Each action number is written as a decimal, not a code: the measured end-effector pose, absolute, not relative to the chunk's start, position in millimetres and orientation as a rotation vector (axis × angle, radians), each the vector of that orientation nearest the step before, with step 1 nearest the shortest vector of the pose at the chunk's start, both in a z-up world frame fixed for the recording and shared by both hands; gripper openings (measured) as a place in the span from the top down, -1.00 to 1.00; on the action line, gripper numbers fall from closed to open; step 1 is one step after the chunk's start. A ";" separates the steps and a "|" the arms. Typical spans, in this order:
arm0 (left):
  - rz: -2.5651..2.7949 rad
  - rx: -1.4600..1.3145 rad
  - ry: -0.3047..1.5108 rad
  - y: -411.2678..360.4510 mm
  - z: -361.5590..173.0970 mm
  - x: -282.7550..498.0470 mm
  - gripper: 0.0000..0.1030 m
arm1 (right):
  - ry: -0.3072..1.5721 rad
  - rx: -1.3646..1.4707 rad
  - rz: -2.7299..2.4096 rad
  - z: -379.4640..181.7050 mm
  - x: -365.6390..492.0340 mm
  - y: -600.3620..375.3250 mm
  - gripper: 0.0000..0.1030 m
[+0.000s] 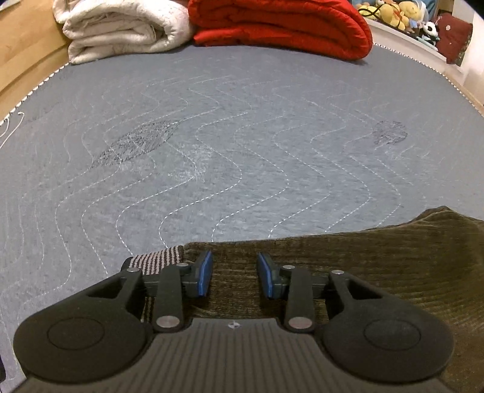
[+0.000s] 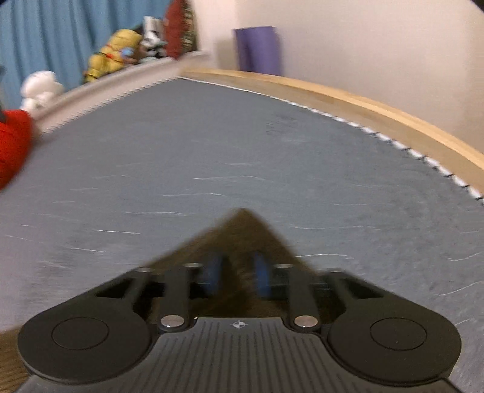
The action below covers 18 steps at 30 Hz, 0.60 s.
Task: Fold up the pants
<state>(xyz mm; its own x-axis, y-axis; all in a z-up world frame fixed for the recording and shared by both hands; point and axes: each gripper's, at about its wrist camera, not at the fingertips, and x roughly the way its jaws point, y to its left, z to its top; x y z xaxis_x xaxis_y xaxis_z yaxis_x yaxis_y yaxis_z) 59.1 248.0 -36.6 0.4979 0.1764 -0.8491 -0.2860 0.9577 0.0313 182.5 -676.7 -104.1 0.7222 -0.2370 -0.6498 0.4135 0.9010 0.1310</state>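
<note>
Olive-brown corduroy pants (image 1: 378,266) lie on a grey quilted blanket (image 1: 227,145), with a striped waistband (image 1: 157,257) at their left end. My left gripper (image 1: 233,273) is open, its blue pads (image 1: 205,273) spread just above the pants' edge near the waistband. In the blurred right wrist view, my right gripper (image 2: 237,273) has its blue pads (image 2: 260,276) apart, with a pointed corner of the pants (image 2: 242,232) between and beyond them. I cannot tell whether that cloth is pinched.
A folded white blanket (image 1: 121,27) and a folded red quilt (image 1: 281,24) lie at the blanket's far edge. Plush toys (image 1: 393,15) sit on a ledge beyond. A wooden frame (image 2: 378,115) borders the blanket, and a purple roll (image 2: 257,50) stands at the wall.
</note>
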 end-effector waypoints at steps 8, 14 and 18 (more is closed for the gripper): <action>0.319 -0.155 1.011 256.7 -50.2 79.3 0.28 | 0.673 0.307 -0.601 -127.1 188.4 -705.9 0.85; 0.351 -0.121 1.004 226.6 -18.4 79.1 -0.17 | 0.682 0.313 -0.521 -118.9 178.0 -710.9 0.67; 0.181 -0.124 0.936 181.8 1.7 73.7 -0.18 | 0.637 0.375 -0.536 -100.3 157.3 -720.3 0.02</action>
<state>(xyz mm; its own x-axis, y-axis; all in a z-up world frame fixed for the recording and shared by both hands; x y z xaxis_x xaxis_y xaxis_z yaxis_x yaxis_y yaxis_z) 73.7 181.8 1.7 0.5791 0.1010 -0.8090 -0.2083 0.9777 -0.0271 157.3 -720.3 -100.3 0.6770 -0.3528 -0.6459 0.5758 0.8005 0.1663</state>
